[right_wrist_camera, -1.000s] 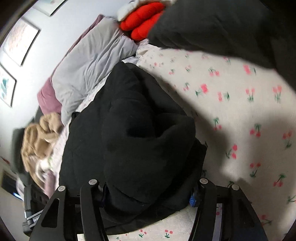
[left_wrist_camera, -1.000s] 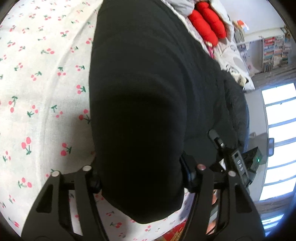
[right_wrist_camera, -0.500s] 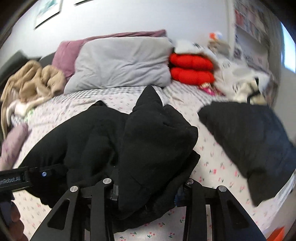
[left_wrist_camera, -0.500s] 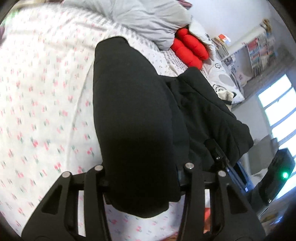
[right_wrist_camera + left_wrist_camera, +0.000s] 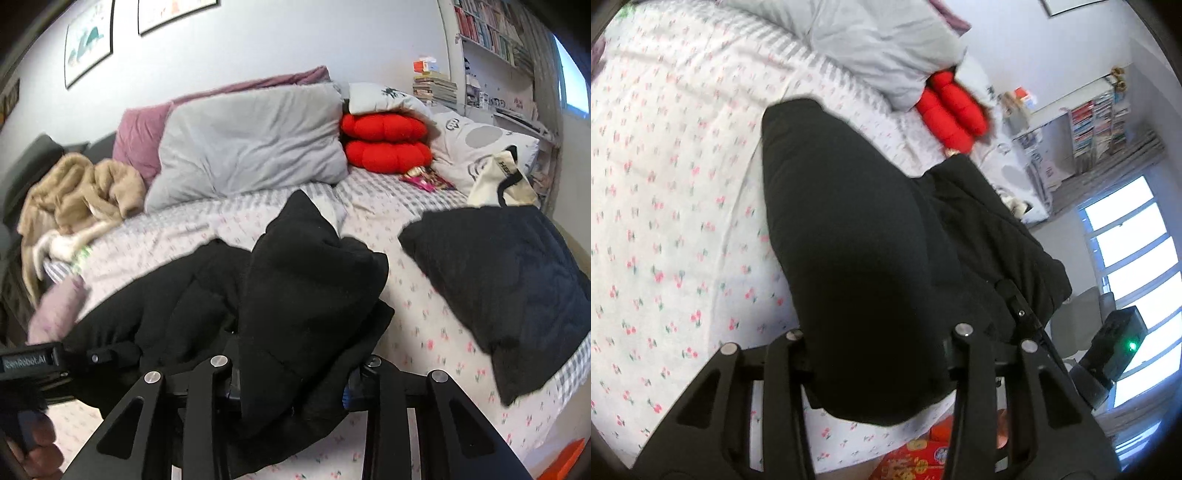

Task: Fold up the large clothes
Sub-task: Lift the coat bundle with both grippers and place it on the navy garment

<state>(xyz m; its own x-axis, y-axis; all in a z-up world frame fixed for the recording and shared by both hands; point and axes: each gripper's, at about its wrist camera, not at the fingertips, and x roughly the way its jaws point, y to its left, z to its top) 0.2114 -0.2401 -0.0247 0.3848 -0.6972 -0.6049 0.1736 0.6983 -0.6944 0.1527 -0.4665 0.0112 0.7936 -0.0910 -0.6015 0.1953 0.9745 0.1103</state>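
Your black garment hangs bunched over the cherry-print bedsheet, pinched by both the left gripper and the right gripper. You look mid-fold; next, lay it flat. Mind the 2nd dark garment nearby; the grey pillow lies well apart.

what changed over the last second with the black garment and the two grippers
Both grippers rose and tipped up from the sheet, so pillows and wall came into view. The left gripper and right gripper lifted the black garment off the cherry-print sheet. Unchanged: both remain shut on the garment; the red cushions and dark folded quilt lie where they were.
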